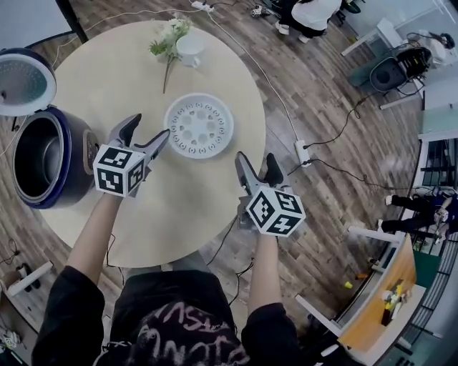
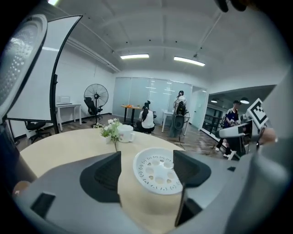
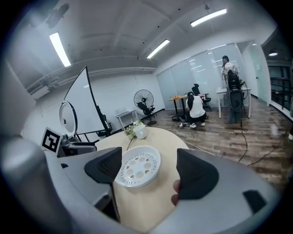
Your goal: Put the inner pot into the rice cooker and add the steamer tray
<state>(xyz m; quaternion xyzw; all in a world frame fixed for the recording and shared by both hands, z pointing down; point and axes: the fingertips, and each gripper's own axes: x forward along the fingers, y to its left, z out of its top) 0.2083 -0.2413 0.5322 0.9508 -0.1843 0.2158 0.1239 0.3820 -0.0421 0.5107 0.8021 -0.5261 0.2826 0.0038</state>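
Observation:
The white perforated steamer tray (image 1: pixel 199 126) lies flat on the round wooden table (image 1: pixel 107 78). At the table's left edge stands the dark blue rice cooker (image 1: pixel 50 161) with its lid (image 1: pixel 21 84) raised; a metal inner pot (image 1: pixel 32 161) sits inside it. My left gripper (image 1: pixel 147 130) hovers open just left of the tray, nothing between its fingers. My right gripper (image 1: pixel 256 163) is open and empty at the table's right edge, below the tray. The tray (image 2: pixel 158 172) shows between the open left gripper (image 2: pixel 146 167) jaws. In the right gripper view the tray (image 3: pixel 136 171) lies ahead of the open right gripper (image 3: pixel 149 167).
A white cup (image 1: pixel 189 50) with a flower sprig (image 1: pixel 170 36) stands at the table's far side. A power strip (image 1: pixel 302 151) and cables lie on the wooden floor to the right. A person (image 1: pixel 308 14) sits beyond the table.

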